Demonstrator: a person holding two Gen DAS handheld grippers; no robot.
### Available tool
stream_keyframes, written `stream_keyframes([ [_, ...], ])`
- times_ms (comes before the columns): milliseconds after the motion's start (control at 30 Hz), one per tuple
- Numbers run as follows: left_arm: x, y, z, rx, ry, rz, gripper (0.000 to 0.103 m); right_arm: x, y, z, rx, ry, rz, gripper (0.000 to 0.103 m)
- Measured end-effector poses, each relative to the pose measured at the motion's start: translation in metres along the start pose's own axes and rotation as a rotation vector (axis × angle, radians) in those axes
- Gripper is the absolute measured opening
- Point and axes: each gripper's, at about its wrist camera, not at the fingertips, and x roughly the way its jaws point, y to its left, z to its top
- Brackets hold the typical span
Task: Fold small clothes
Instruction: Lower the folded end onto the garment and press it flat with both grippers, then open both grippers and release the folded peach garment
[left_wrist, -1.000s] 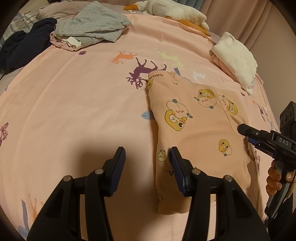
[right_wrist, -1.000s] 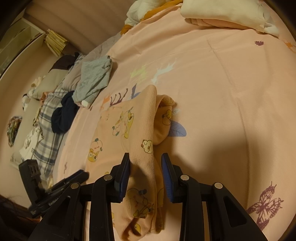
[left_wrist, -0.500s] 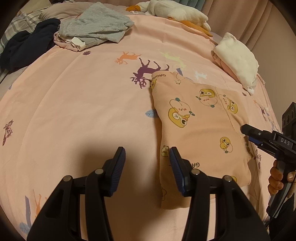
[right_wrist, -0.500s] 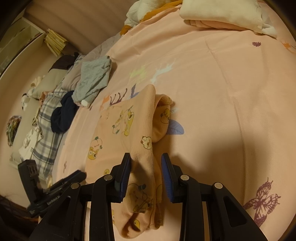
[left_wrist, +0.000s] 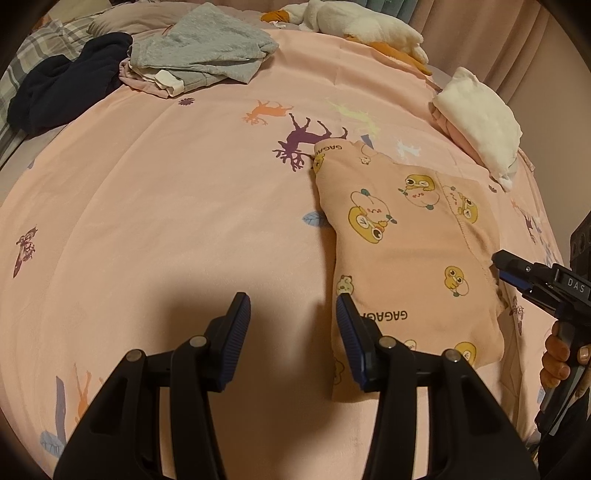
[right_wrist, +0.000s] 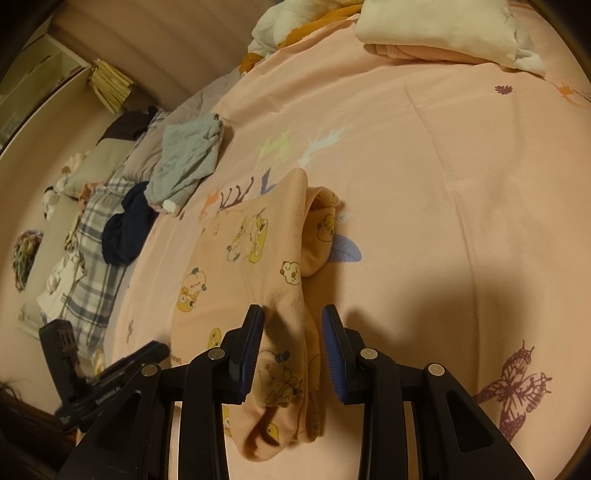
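Observation:
A peach child's garment with yellow cartoon prints (left_wrist: 406, 251) lies folded lengthwise on the pink bed sheet (left_wrist: 166, 221). My left gripper (left_wrist: 291, 314) stands open over bare sheet, its right finger just at the garment's left edge, with nothing between the pads. In the right wrist view the garment (right_wrist: 229, 266) has its right-hand fold raised into a ridge that runs between the fingers of my right gripper (right_wrist: 293, 328), which is shut on it. A sleeve tucks under that fold. The right gripper (left_wrist: 498, 260) also shows at the garment's right edge, a hand (left_wrist: 557, 354) on its handle.
A grey top (left_wrist: 199, 51) and a navy garment (left_wrist: 62, 81) lie in a heap at the far left. A folded white and pink stack (left_wrist: 480, 118) sits at the far right. A white plush toy (left_wrist: 362, 26) lies at the head of the bed, beside a plaid blanket (right_wrist: 92, 236).
The left gripper has drawn back slightly, so more of the garment's near end and its printed lettering shows. The right gripper and the fold between its fingers have stayed put.

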Motion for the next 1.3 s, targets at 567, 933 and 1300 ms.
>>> stream_keyframes([
  [567, -0.012, -0.008, -0.005, 0.01, -0.016, 0.019, 0.054, -0.022, -0.01, -0.005, -0.017, -0.008, 0.009, 0.043],
  [933, -0.023, -0.014, -0.008, 0.012, -0.041, 0.036, 0.073, -0.03, -0.003, -0.011, -0.028, -0.012, 0.004, 0.054],
  [1300, -0.04, -0.024, -0.011, 0.027, -0.072, 0.052, 0.077, -0.041, 0.03, -0.021, -0.101, -0.038, -0.019, 0.071],
])
